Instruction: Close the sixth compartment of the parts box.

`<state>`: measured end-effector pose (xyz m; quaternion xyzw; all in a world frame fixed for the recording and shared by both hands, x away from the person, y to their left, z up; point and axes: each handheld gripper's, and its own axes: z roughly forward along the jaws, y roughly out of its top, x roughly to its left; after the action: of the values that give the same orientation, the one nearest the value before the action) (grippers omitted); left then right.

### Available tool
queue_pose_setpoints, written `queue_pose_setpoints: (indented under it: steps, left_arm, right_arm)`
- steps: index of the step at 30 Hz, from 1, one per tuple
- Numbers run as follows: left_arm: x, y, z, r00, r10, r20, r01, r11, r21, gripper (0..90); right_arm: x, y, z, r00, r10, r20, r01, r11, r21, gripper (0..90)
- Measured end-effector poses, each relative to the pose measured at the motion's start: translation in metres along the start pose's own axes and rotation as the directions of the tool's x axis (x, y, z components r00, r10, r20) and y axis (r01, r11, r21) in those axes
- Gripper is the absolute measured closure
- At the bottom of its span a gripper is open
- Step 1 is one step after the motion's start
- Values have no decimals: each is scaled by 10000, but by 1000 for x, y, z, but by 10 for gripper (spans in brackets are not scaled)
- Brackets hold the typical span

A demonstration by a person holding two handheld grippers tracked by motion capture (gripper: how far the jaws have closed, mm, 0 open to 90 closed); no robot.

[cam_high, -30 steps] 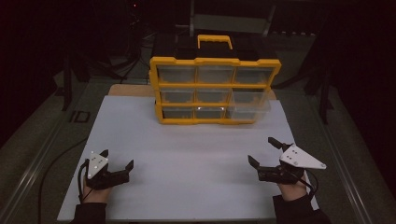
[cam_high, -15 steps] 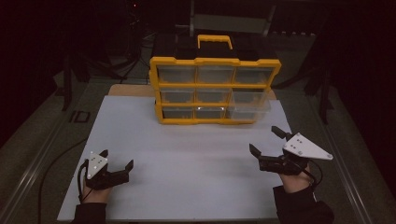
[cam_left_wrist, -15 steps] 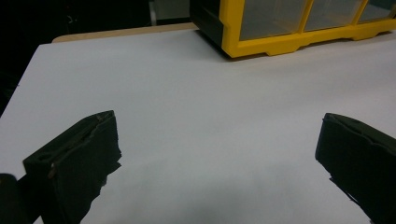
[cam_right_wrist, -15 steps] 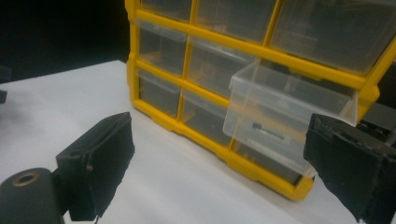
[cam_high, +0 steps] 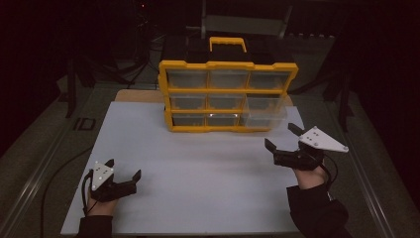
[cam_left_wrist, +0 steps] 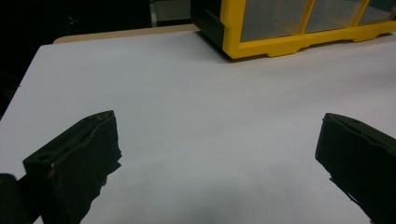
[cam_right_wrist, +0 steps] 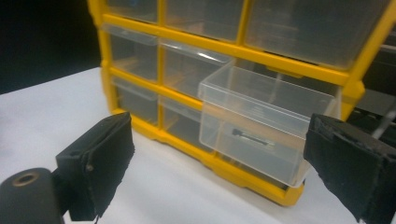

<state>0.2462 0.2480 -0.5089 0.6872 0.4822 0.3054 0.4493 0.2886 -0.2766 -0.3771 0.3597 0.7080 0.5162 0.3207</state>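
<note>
Ahead, pulled-out clear drawer [cam_right_wrist: 261, 135].

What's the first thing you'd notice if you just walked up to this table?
The bright yellow drawer cabinet at the far side of the white table, with one clear drawer at its lower right pulled out. The right gripper, jaws open, points at that drawer; the left gripper sits open near the front edge.
</note>
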Motion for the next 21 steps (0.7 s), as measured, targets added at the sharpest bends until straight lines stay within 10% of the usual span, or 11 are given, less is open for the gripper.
queue_pose_setpoints:
  steps: [21]
  left_arm:
    - [1, -1, 0, 9999, -65, 80, 66, 10000, -50, 0]
  right_arm:
    - [-22, -50, 29, 9971, 597, 478, -647, 9918, 1105, 187]
